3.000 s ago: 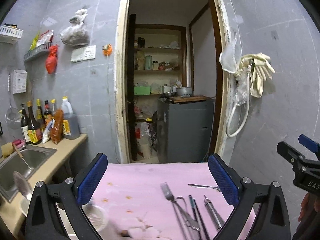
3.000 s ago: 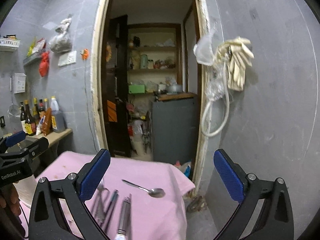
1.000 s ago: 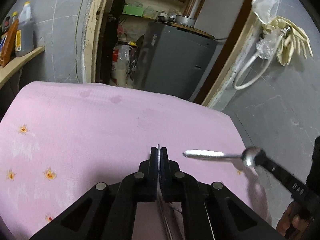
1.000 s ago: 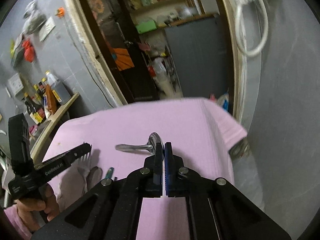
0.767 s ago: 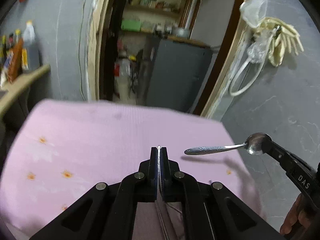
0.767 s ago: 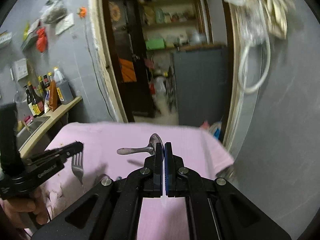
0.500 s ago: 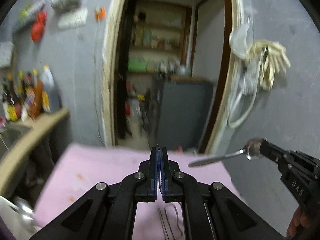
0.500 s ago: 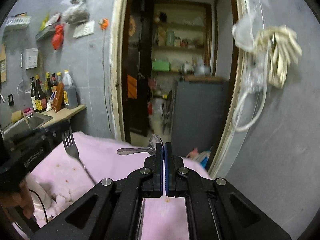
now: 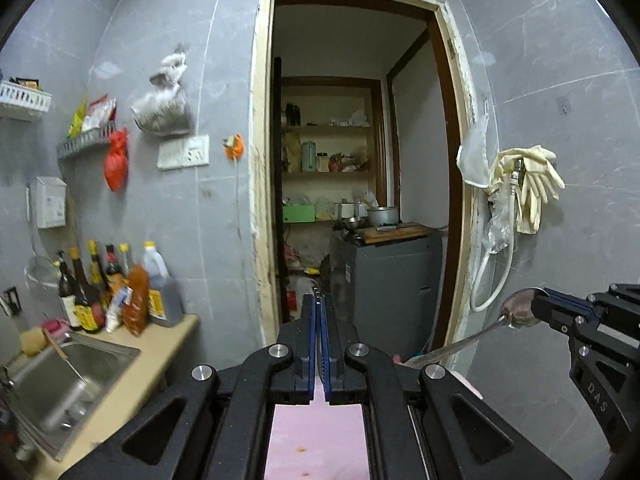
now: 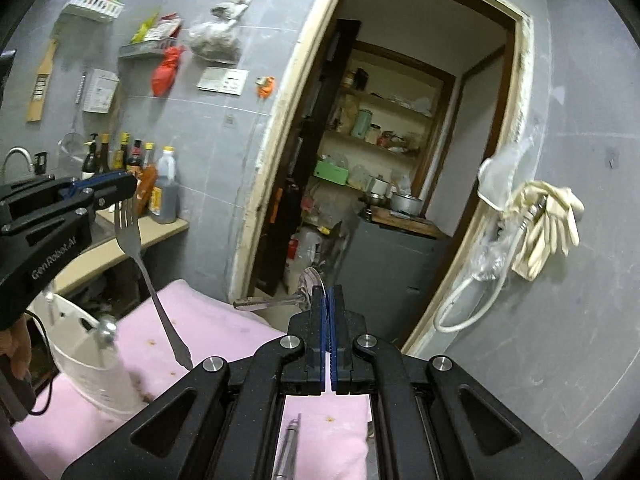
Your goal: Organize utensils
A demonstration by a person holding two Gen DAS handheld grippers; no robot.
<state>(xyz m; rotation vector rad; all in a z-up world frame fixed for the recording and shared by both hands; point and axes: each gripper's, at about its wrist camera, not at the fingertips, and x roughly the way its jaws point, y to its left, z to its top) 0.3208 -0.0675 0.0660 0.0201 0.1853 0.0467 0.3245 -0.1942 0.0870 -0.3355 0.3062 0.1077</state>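
My left gripper [image 9: 319, 300] is shut on a metal fork [image 10: 146, 276] by its tines; the handle hangs down over the pink cloth [image 10: 208, 328]. My right gripper [image 10: 329, 292] is shut on a metal spoon [image 10: 280, 300] by its bowl, the handle pointing left. The spoon also shows in the left wrist view [image 9: 480, 332], held up at the right. A white utensil holder [image 10: 92, 364] stands on the cloth at the left, below the fork. Another utensil [image 10: 289, 448] lies on the cloth under my right gripper.
A counter with a steel sink [image 9: 60, 376] and several sauce bottles [image 9: 120, 288] is at the left. A doorway [image 9: 352, 200] opens ahead onto a pantry with a grey cabinet [image 9: 392, 280]. Rubber gloves [image 9: 528, 184] and a hose hang on the right wall.
Both grippers closed on the fork and spoon, then lifted them off the pink cloth. Both views have tilted up toward the wall and doorway; the right view has swung left.
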